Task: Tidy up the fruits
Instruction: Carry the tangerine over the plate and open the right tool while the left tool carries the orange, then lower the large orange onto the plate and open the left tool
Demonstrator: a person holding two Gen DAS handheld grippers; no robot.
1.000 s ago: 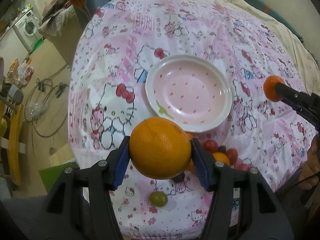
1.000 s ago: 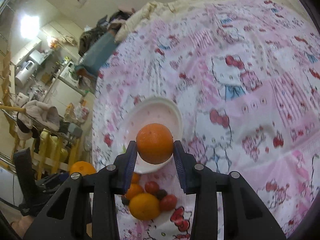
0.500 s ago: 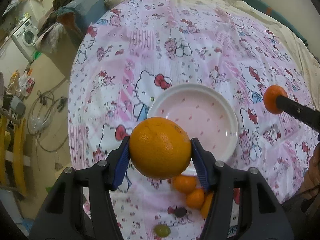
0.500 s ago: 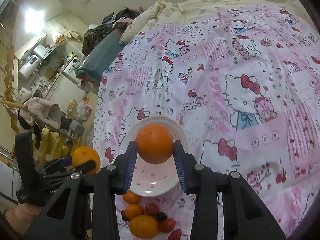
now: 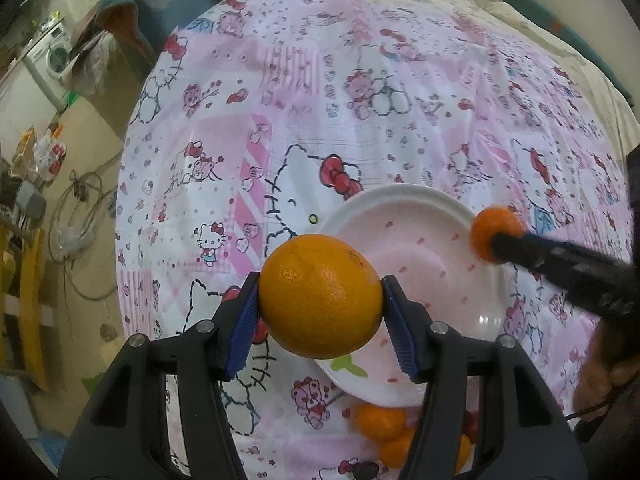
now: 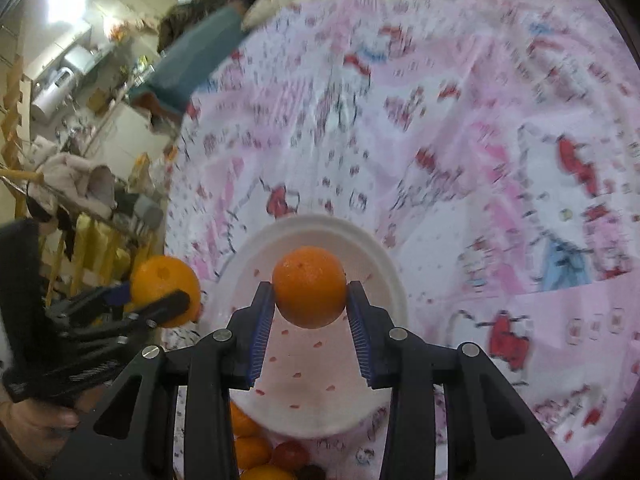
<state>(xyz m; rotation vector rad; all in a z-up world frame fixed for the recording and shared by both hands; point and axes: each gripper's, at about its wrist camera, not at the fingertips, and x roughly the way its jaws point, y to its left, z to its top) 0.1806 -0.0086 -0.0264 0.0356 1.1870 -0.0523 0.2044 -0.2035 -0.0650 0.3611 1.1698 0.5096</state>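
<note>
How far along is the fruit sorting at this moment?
Nothing is placed yet: the pink plate is bare. In hand: the left claw grips a large orange at the plate's edge, and the right claw holds a smaller orange over the plate. Left: both still need setting down, and a pile of fruit lies on the bedsheet beside the plate.

L claw: black plastic frame w/ triangular cutouts, silver screws at the joints, ribbed blue pads inside each finger. R claw: same build, black w/ silver screws, blue ribbed pads. At 4 o'clock in left view, thin black cable by a hand.
</note>
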